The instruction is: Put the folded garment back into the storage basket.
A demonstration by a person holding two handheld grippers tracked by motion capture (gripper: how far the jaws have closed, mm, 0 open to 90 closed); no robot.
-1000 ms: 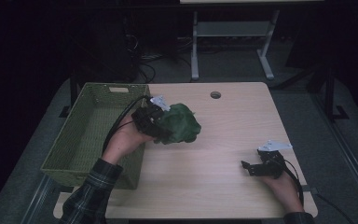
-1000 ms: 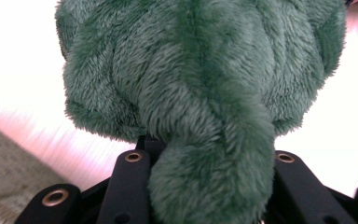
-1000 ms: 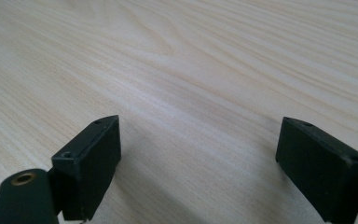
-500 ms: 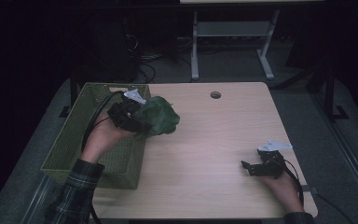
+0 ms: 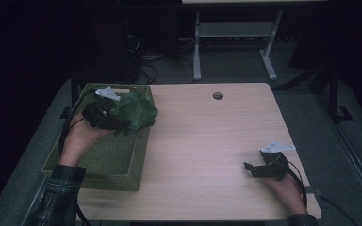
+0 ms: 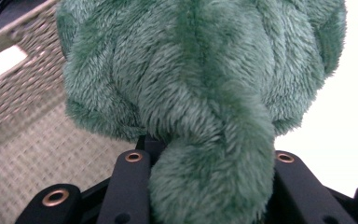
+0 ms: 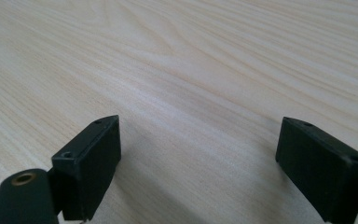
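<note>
Overhead, I see my left gripper [image 5: 115, 117] pinching a green plush toy [image 5: 134, 112], held up over the far right corner of the green woven basket [image 5: 99, 165], which sits on the left side of the wooden table [image 5: 207, 141]. The toy hangs partly past the basket's right rim, clear of the basket floor. My right gripper [image 5: 250, 168] rests low on the table near the front right corner, well apart from the toy.

Next, the left gripper view: the plush toy [image 6: 205, 84] bulges up from between the black jaws, a thick fold of fur squeezed between them (the pads themselves are buried in the pile). Behind it, at left, I see the basket's woven wall and floor [image 6: 23, 130].

Last, the right gripper view: my right gripper [image 7: 198, 158] has its jaws spread wide, with bare wood grain [image 7: 191, 60] between them.
</note>
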